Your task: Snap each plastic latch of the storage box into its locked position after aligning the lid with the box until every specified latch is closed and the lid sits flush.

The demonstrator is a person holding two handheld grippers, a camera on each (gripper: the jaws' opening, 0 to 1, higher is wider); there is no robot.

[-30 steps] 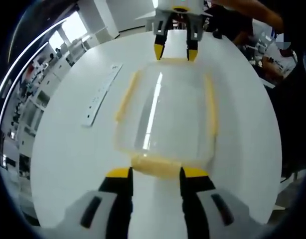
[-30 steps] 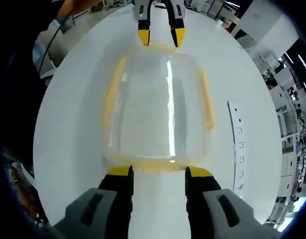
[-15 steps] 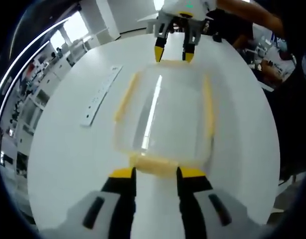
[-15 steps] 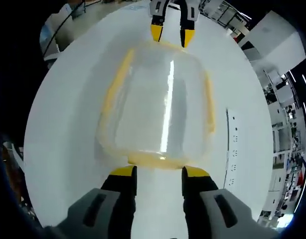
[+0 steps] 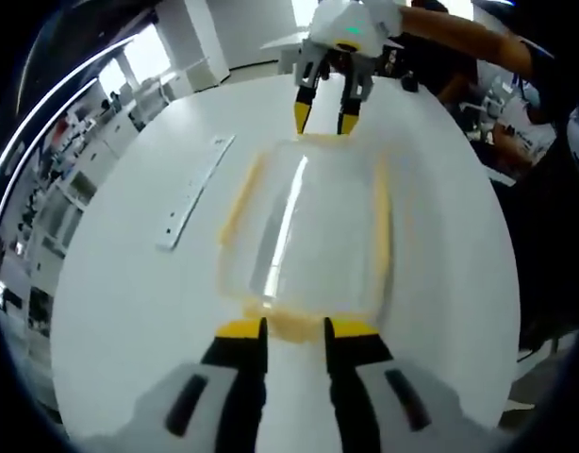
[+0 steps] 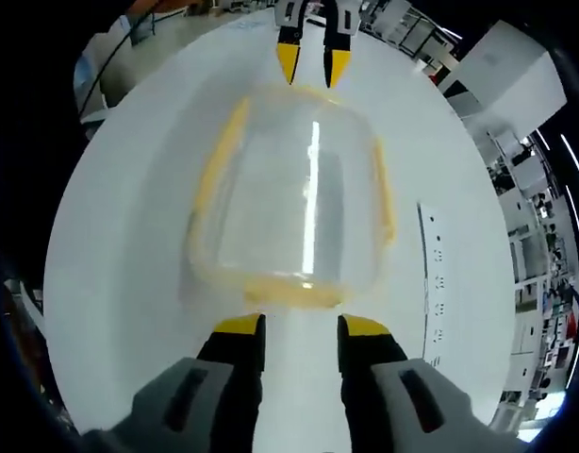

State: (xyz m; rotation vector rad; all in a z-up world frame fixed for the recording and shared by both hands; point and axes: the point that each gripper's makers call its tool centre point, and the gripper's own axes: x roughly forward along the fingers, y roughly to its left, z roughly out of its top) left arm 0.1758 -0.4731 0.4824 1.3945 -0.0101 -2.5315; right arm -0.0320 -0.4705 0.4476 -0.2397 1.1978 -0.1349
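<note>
Both hand-held grippers, left (image 5: 296, 328) and right (image 6: 299, 326), sit part-open, empty, at opposite end latches of the box (image 6: 294, 203); pressing evenly should seat them.

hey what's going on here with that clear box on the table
A person holds a gripper in each hand at opposite ends of a clear storage box with yellow latches, lying on a white table. The left gripper sits at one end latch, the right gripper at the other. Both are open, gripping nothing.

white round table (image 5: 129, 283); on it clear storage box (image 5: 304, 226), white power strip (image 5: 190, 193).
</note>
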